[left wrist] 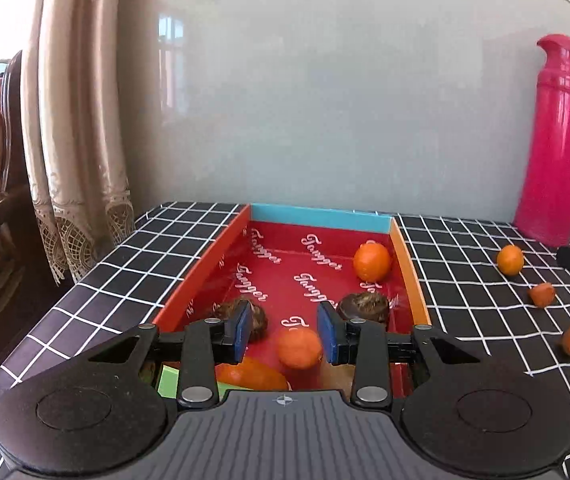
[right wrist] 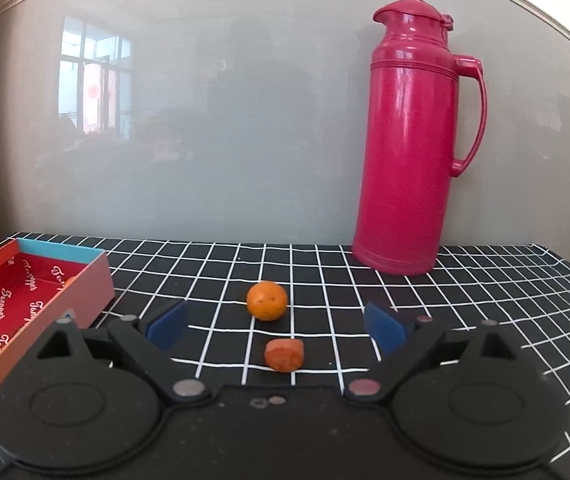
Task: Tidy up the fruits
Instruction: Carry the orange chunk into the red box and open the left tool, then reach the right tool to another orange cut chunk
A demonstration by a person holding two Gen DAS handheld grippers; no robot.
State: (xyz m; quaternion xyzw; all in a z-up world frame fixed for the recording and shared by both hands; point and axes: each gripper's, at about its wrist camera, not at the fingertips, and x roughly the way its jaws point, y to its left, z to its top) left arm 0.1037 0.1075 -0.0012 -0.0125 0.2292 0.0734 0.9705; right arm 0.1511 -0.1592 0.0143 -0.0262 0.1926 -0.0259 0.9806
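Inside the red box (left wrist: 245, 236), near its closest edge, the left tongs (left wrist: 285, 334) hang with the blue pads parted. A small orange fruit (left wrist: 299, 347) shows in the gap between them, but the pads do not press it and it seems to lie on the box floor. Just below it, partly hidden by the tongs, lies a bigger orange fruit (left wrist: 253, 374). A little further in the box are two brown fruits, one (left wrist: 241, 312) behind the left pad and one (left wrist: 365, 307) behind the right pad. Near the far right corner of the box sits a round orange (left wrist: 372, 262).

Beside the box, on the bench (right wrist: 405, 320) with the black checked cloth, the right tongs (right wrist: 275, 326) stand wide open and hold nothing. An orange cut piece (right wrist: 284, 354) lies between its pads on the cloth, not touched. Just behind it is a small round orange (right wrist: 267, 301). Further from the box, against the grey wall, a pink thermos jug (right wrist: 413, 140) stands upright.
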